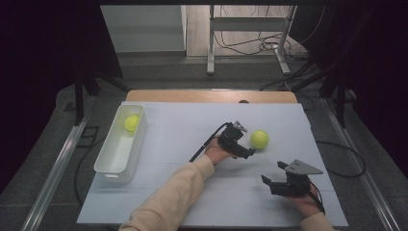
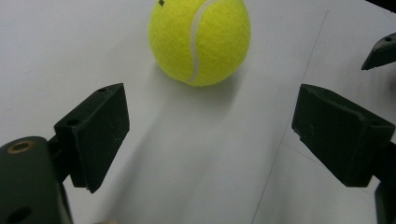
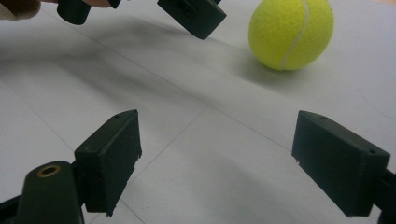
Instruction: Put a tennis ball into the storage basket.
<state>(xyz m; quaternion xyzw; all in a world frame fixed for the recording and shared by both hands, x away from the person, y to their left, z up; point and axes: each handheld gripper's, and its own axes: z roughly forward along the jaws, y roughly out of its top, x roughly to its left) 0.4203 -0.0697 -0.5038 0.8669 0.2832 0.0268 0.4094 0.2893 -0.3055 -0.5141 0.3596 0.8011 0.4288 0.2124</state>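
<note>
High view. Nearest the camera, at the bottom edge, a cream sleeve (image 1: 168,197) leads up to the left gripper (image 1: 246,144), and at lower right a hand carries the right gripper (image 1: 272,175) with its grey three-cornered plate. The loose tennis ball (image 1: 259,139) rests on the white table sheet (image 1: 183,139), just beside the left gripper's tips and on their right; the right gripper lies nearer the camera and well apart from it, so the left hand is the nearer one. The ball is a sphere and offers no long axis to align with. A second tennis ball (image 1: 132,123) sits in the far end of a white oblong bin (image 1: 108,163) at the left edge of the sheet.

Left gripper view. Two black, blocky jaws rise in the foreground, spread wide with bare sheet between them; nothing is gripped. The loose tennis ball (image 2: 200,39) lies straight ahead, beyond the tips and roughly centred on the gap. Its yellow felt is fuzzy, crossed by a curved pale seam; the sheet is smooth and matt.

Right gripper view. This gripper's own black jaws also stand apart and empty over the sheet, on which thin seam lines run. The loose tennis ball (image 3: 291,33) lies ahead and to the right, with the left gripper (image 3: 140,11) reaching in at upper left.
</note>
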